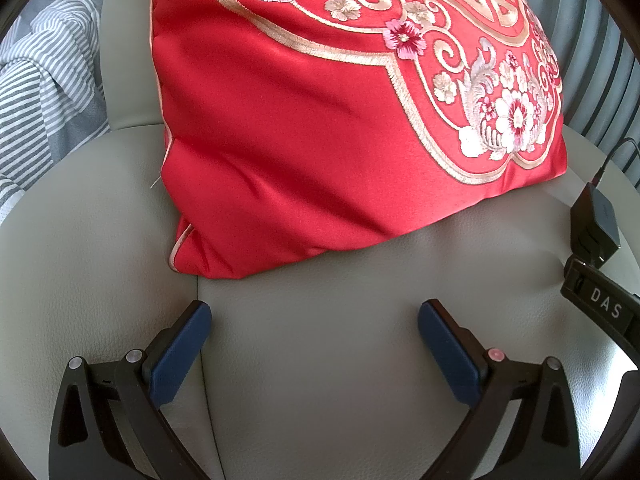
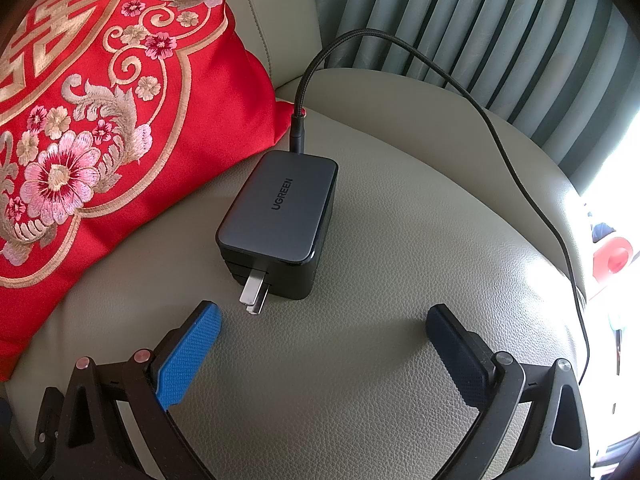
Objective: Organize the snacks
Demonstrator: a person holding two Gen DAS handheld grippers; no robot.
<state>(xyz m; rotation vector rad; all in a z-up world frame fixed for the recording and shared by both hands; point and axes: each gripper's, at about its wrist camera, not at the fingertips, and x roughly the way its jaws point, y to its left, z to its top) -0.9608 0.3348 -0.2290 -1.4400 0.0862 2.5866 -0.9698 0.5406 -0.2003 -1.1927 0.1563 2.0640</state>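
Hovering over sofa seat (image 2: 400, 240), both tongs wide, empty: left tongs (image 1: 314, 312), right tongs (image 2: 324, 316). No snacks in either view; only red cushion (image 1: 300, 120) and charger (image 2: 280, 216), just far of right tongs. Likely pre-search; next move: locate snacks.

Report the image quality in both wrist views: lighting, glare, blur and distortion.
Left wrist view: even daylight, strong fisheye bending with dark corners; the red cushion is sharp, and the open left gripper slightly soft. Right wrist view: blown-out glare at the right edge beside the curtain; the charger and its lettering are crisp, a soft shadow beneath the open right gripper.
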